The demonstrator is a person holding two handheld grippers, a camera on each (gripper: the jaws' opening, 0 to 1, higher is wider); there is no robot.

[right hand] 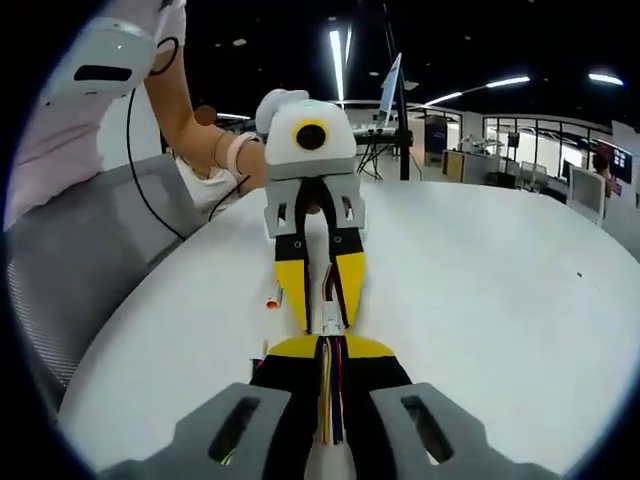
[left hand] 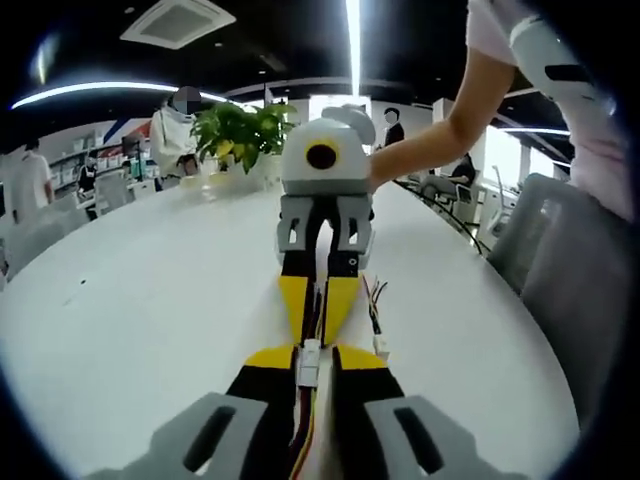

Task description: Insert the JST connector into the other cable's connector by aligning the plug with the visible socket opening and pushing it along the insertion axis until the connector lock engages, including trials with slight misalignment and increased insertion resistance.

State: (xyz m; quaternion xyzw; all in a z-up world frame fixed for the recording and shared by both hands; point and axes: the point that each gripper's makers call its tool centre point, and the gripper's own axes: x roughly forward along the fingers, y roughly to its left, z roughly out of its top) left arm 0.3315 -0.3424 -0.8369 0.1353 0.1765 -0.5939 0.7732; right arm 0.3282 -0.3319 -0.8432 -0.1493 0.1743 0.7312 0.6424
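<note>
1. The small white plastic connector [left hand: 309, 362] sits between the yellow-tipped jaws of both grippers; whether its lock is engaged is too small to tell.
2. The thin coloured wires [right hand: 331, 405] run down between the right gripper's [right hand: 327, 352] jaws and are cut off at the picture's bottom edge.
3. The loose bundle of thin wires with a white plug [left hand: 377, 318] is too small to count.

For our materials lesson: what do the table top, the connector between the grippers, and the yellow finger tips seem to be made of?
Table top: smooth white laminate or painted board, judging by its soft sheen.
Connector: probably moulded plastic, matte white, with coloured insulated wires behind it.
Yellow fingers: likely plastic or rubbery pads, flat even colour; the look leaves it open.
</note>
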